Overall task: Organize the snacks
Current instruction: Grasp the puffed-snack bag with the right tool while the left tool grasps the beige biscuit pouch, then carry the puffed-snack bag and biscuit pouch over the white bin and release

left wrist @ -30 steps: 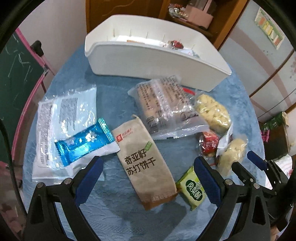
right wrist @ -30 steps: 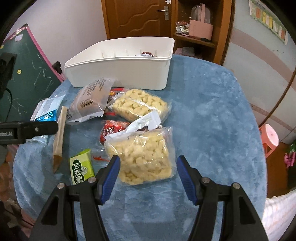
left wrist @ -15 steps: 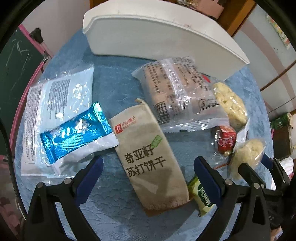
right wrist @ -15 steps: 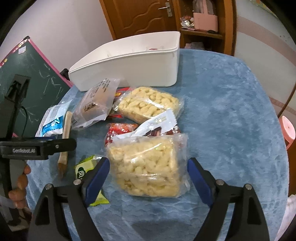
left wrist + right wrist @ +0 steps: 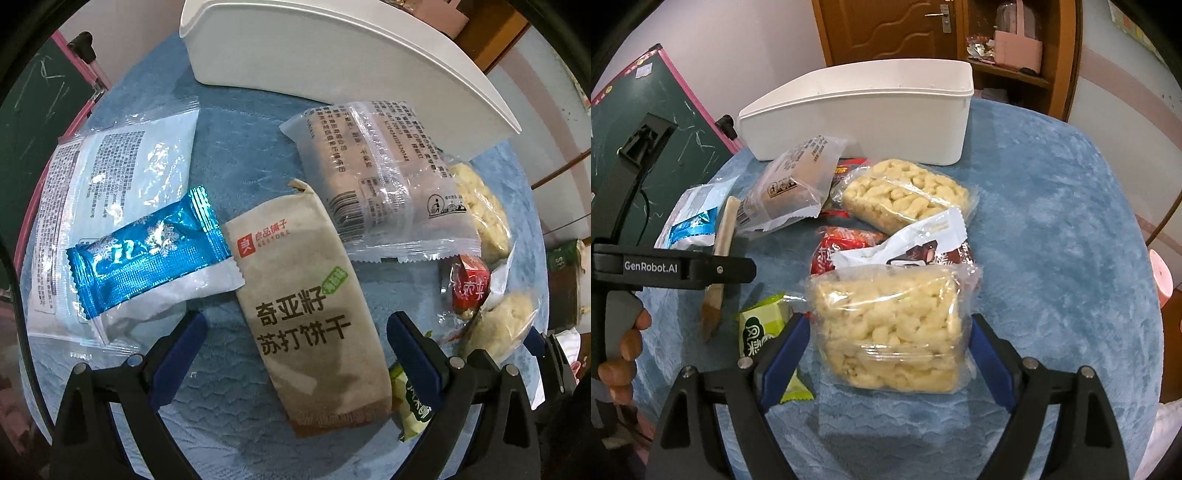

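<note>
Straddling the clear bag of puffed corn snacks (image 5: 892, 328), the right gripper (image 5: 888, 352) has its jaws wide apart, having just been opening, with the bag between the blue pads and neither pad visibly pressing on it. Lower until the pads sit level with the bag's thick middle, then close slowly: the film is slack and the contents probably crush easily, so stop as soon as the bag firms up.

The left gripper (image 5: 295, 350) is likewise open and holds nothing; the brown soda-cracker packet (image 5: 306, 310) lies lengthwise through its gap at lower centre of the left wrist view. Square your jaws across the packet's narrow width before closing.

The destination, judged from the task, is the white plastic bin (image 5: 871, 110) at upper centre of the right view, on the blue table cover (image 5: 1052, 221).

Obstructions to note:
- A green wrapped snack (image 5: 764, 332) lies partly under the right gripper's left finger; avoid pinching it with the bag.
- A white-and-brown wrapper (image 5: 912, 240) and a red packet (image 5: 842, 243) overlap the bag's far edge and may drag along.
- A second bag of puffed snacks (image 5: 905, 195) and a frosted packet with a barcode (image 5: 790, 184) lie between you and the bin; lift clear over them.
- A blue foil wrapper (image 5: 147, 251) rests on a pale translucent packet (image 5: 122, 173), touching the cracker packet's left edge.
</note>
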Available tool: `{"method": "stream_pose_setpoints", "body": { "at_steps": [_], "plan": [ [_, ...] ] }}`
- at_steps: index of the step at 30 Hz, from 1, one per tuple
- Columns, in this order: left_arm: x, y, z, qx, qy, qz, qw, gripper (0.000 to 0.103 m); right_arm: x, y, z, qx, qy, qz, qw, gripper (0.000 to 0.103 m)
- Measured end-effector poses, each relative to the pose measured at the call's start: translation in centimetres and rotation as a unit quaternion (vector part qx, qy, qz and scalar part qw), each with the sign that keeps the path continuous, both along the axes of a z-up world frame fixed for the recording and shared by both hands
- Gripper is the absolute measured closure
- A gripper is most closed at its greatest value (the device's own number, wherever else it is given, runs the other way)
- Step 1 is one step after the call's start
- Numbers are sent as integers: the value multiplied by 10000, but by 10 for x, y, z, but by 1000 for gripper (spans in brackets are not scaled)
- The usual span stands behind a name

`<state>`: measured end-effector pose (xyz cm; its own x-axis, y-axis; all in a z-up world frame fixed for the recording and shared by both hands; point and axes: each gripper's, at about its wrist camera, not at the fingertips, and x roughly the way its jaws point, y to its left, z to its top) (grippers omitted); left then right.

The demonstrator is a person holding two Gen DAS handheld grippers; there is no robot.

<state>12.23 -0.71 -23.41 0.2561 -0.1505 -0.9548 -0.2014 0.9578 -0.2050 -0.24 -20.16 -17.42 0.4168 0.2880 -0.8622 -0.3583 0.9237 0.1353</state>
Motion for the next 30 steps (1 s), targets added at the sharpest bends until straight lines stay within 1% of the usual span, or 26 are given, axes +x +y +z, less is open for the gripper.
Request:
{"method": "stream_pose_setpoints", "body": {
  "at_steps": [4,7,9,10,11,12,13,14,15,17,19,22,25,30],
  "plan": [
    [-1,-2,-3,5,-12,39,10000,5,-1,3,-1,-105,5,19,9999,16],
    [-3,-3,-2,87,-6,23,10000,9,0,7,-4,-249,36,-45,9997,15],
    [-5,-4,0,201,-4,0,9998,18,3,9,-10,-400,177,-95,9990,15],
    [-6,-4,1,243,-9,-14,9997,20,3,10,-12,-455,189,-123,9987,16],
    [-7,-3,2,206,-35,-52,9998,26,2,10,-13,-473,194,-157,9986,20],
    [-9,-3,3,177,-62,-75,9998,37,2,9,-14,-467,207,-194,9985,24],
    [-10,-3,5,162,-91,-112,9998,45,2,8,-13,-440,219,-225,9985,25],
    [-11,-3,7,206,-96,-146,9996,45,1,5,-11,-351,260,-257,9987,28],
    [-13,-3,7,160,-98,-186,9997,45,1,2,-10,-245,310,-297,9988,30],
    [-17,-1,8,74,-112,-234,9996,46,-1,-6,-6,65,430,-410,9982,30],
    [-22,-1,10,49,-144,-300,9994,46,-4,-11,-1,201,448,-483,9976,30],
    [-31,-1,17,-28,-235,-381,9990,46,-15,-13,9,160,320,-508,9981,31],
    [-38,0,32,-84,-397,-479,9980,47,-25,-10,22,123,170,-454,9988,31],
    [-50,4,70,-203,-788,-636,9947,47,-34,-1,51,92,-101,-293,9995,31]
  ]
}}
